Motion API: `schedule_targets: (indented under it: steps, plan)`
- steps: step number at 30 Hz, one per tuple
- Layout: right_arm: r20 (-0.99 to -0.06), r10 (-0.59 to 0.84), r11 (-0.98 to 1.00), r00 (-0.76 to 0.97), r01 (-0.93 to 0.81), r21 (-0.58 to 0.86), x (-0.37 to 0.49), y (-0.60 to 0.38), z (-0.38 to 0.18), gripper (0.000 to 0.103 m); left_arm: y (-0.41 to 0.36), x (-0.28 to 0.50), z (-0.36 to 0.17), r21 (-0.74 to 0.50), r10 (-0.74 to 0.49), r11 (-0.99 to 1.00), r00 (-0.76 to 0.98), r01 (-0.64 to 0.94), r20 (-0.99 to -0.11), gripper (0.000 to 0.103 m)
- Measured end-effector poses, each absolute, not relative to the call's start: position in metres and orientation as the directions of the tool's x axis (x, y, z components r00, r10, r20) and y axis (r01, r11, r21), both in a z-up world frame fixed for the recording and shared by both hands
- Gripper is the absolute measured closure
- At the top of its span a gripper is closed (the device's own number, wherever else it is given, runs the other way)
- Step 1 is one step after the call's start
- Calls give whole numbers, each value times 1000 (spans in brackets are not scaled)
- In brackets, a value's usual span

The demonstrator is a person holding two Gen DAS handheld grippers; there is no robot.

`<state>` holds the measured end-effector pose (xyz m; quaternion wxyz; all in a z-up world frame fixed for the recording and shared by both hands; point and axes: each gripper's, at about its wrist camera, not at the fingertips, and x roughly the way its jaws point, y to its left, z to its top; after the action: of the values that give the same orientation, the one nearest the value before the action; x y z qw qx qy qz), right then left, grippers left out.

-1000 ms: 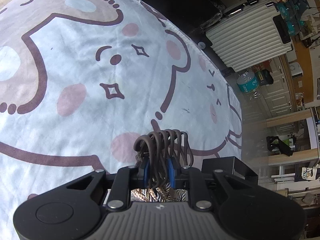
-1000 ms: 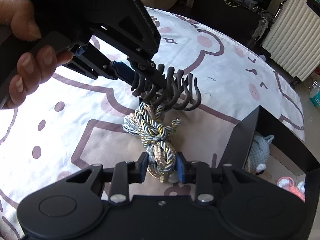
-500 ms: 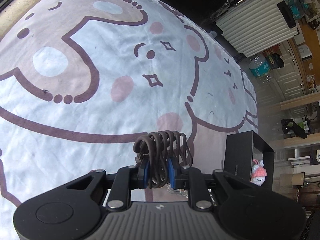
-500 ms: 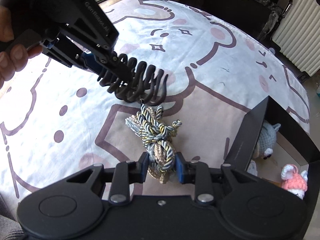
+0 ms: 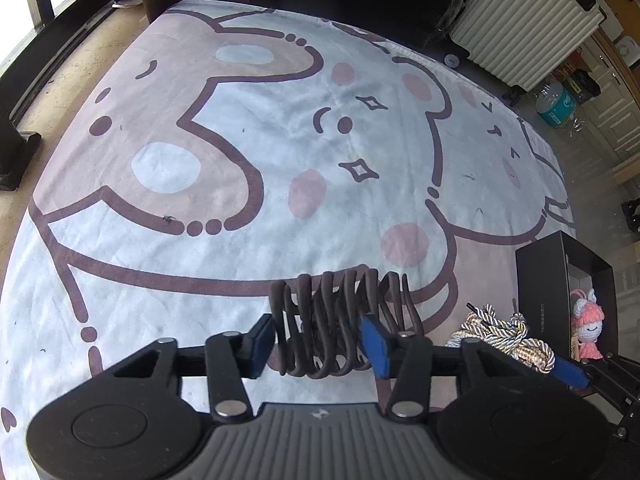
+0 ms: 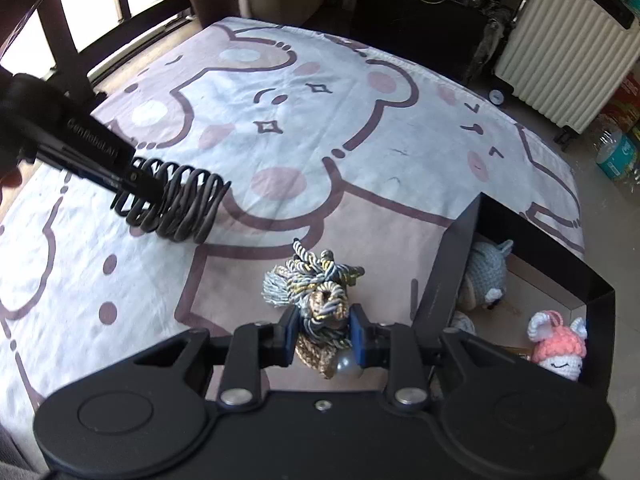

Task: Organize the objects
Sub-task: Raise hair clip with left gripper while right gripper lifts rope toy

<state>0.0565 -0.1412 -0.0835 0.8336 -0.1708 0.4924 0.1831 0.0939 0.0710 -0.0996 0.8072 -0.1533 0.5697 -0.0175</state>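
A dark brown claw hair clip (image 5: pixel 340 320) sits between the pads of my left gripper (image 5: pixel 318 342), whose jaws stand wide apart and barely touch it. The clip also shows in the right wrist view (image 6: pixel 176 200), low over the printed blanket (image 6: pixel 320 128). My right gripper (image 6: pixel 324 334) is shut on a bundle of gold, grey and white twisted cord (image 6: pixel 316 292), also seen in the left wrist view (image 5: pixel 500 336), held just left of a black open box (image 6: pixel 448 272). The box holds a pink crochet doll (image 6: pixel 558 348) and a grey crochet toy (image 6: pixel 486 270).
The blanket (image 5: pixel 240 160) covers a bed. A cream ribbed suitcase (image 6: pixel 568 36) stands beyond the far edge, with a water bottle (image 5: pixel 554 102) on the floor to the right. A window and dark frame (image 6: pixel 60 20) are at the far left.
My left gripper's jaws have opened wide around the hair clip and it has moved left, away from the cord bundle. My right gripper has kept its hold on the cord.
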Motion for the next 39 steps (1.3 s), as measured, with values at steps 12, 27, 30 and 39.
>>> schedule_targets:
  steps: [12, 27, 30, 39]
  plan:
    - [-890, 210, 913, 405, -406, 31, 77, -134, -97, 76, 47, 98, -92, -135, -101, 988, 372, -68, -923, 3]
    - [-938, 213, 874, 274, -483, 57, 63, -133, -110, 76, 6, 108, -113, 23, 32, 999, 359, -28, -933, 0]
    - [-948, 206, 868, 241, -493, 64, 62, -136, -115, 74, 11, 108, -116, 59, 62, 998, 347, -21, -936, 0]
    - [-950, 222, 843, 220, -533, 73, 55, -130, -111, 64, 22, 106, -111, 50, 39, 999, 353, 20, -935, 16]
